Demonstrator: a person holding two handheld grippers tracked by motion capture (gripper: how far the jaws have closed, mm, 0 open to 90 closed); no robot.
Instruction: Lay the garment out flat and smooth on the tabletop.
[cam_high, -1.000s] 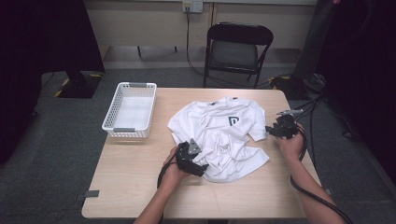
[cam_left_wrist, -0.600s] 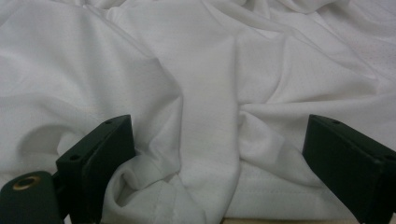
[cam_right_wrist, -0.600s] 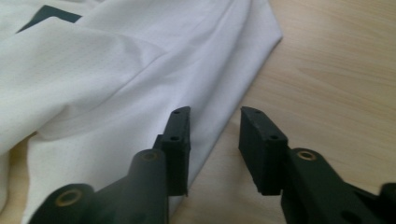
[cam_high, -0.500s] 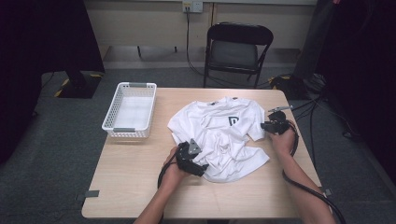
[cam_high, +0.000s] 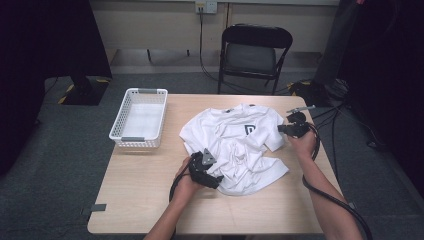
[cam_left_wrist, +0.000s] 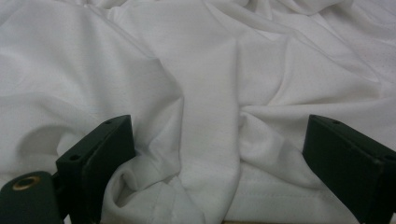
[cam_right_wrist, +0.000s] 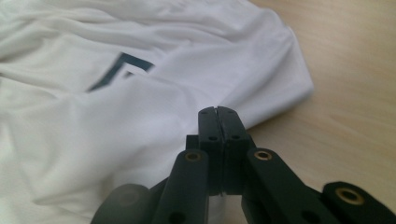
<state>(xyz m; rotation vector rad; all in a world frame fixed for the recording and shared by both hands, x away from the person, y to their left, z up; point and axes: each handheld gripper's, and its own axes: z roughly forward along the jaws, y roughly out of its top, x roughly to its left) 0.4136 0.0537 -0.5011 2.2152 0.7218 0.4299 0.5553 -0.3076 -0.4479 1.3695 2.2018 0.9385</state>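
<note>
We've got a white shirt (cam_high: 235, 147) crumpled on the bench (cam_high: 140, 185), and by the look of it we're about to fold or straighten it, with pretty much everything left to do.

Closest to us, the left gripper (cam_high: 206, 170) sits at the shirt's near hem. In the left gripper view its fingers (cam_left_wrist: 100, 154) are spread wide, with a ridge of bunched cloth and the hem lying right between them. Nothing is pinched yet, so our guess is the next thing is to close on that fold.

Farther out, the right gripper (cam_high: 294, 126) is at the sleeve edge on the far right side. Its fingers (cam_right_wrist: 219, 135) are pressed together with nothing between them, tips just over the sleeve's edge where the cloth meets bare wood. The dark logo (cam_right_wrist: 119, 70) lies beyond the tips, a bit left.

Past all that, a white basket (cam_high: 139, 119) stands empty, well off to the left of both grippers, maybe where the shirt ends up.

So: shirt still wrinkled and unfolded, one gripper lined up for a grab, the other shut beside the sleeve.
</note>
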